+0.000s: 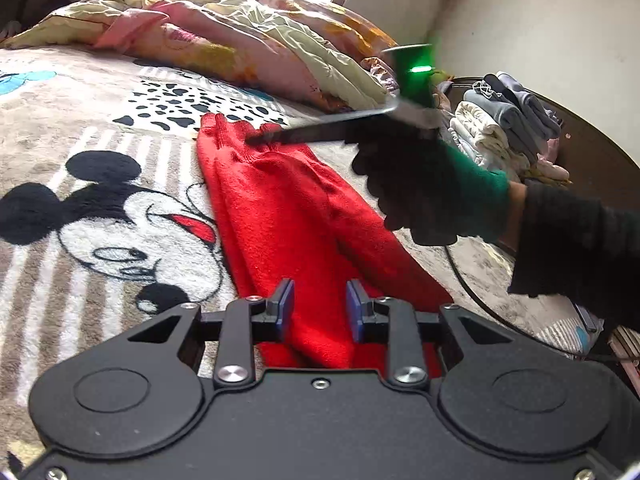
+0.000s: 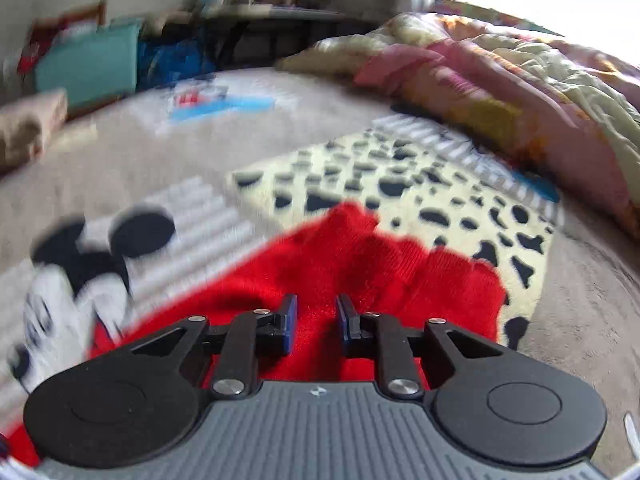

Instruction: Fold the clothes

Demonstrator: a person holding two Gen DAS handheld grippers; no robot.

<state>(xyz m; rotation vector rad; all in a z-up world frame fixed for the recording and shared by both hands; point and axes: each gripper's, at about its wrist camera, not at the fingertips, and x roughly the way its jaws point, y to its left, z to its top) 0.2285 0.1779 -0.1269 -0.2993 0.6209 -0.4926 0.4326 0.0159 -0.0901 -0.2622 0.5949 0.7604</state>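
So I've got the red sweater (image 1: 296,220) lying in a long narrow strip on the cartoon blanket (image 1: 80,184), sides seemingly tucked in already. Both tools are slightly spread with nothing pinched: left gripper (image 1: 320,308) over the near end, right gripper (image 2: 316,320) over the far cuffs. I reckon the end-to-end fold's still left. Folded pile (image 1: 504,128) sits far right.

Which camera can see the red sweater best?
The left wrist view: the red sweater lies sharp and long across the blanket. The right wrist view shows only its blurry far end.
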